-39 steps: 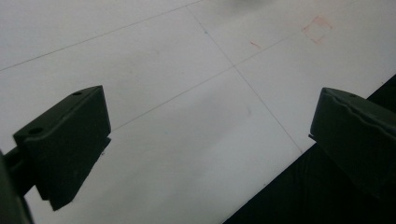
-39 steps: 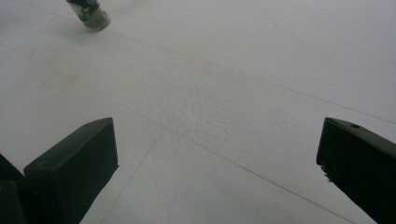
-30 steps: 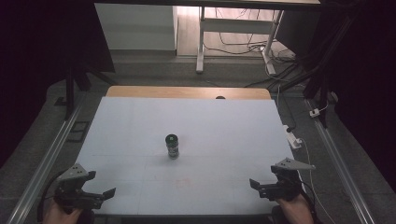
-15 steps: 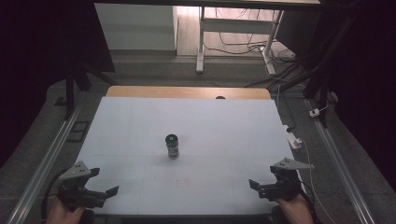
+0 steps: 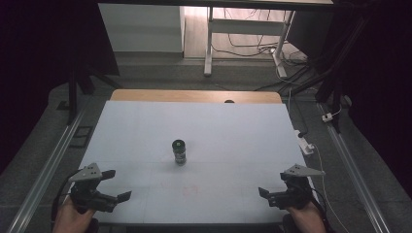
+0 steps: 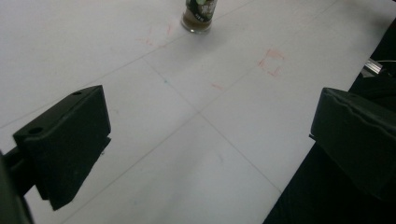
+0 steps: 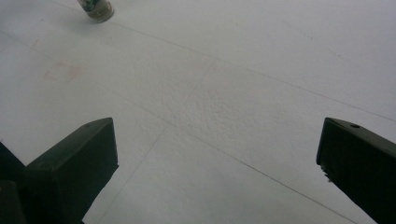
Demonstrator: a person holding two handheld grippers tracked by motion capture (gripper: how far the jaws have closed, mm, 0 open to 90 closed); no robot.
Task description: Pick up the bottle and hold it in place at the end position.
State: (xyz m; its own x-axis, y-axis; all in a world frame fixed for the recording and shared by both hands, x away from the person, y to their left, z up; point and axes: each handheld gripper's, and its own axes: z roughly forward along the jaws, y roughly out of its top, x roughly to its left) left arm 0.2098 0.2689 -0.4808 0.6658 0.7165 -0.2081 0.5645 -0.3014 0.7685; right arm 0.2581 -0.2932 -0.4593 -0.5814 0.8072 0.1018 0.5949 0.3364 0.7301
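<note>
A small jar (image 5: 180, 151) with a dark lid and a green label stands upright near the middle of the white table sheet (image 5: 233, 131). My left gripper (image 5: 117, 185) hovers over the near left corner, open and holding nothing. My right gripper (image 5: 273, 186) sits at the near right corner, also open with nothing in it. In the left gripper view the jaws of the left gripper (image 6: 210, 140) stand wide apart, and the jar (image 6: 200, 14) is far ahead at the top. In the right gripper view the right gripper (image 7: 217, 161) is equally wide, with the jar (image 7: 97, 9) at the top left.
Faint red pen marks (image 5: 189, 189) lie on the sheet in front of the jar. A wooden strip (image 5: 194, 95) edges the far side. Metal rails (image 5: 53, 160) run along both sides, and a white power strip (image 5: 303, 143) lies on the floor to the right.
My left gripper has moved slightly forward and to the right over the sheet. The right gripper and the jar have stayed put.
</note>
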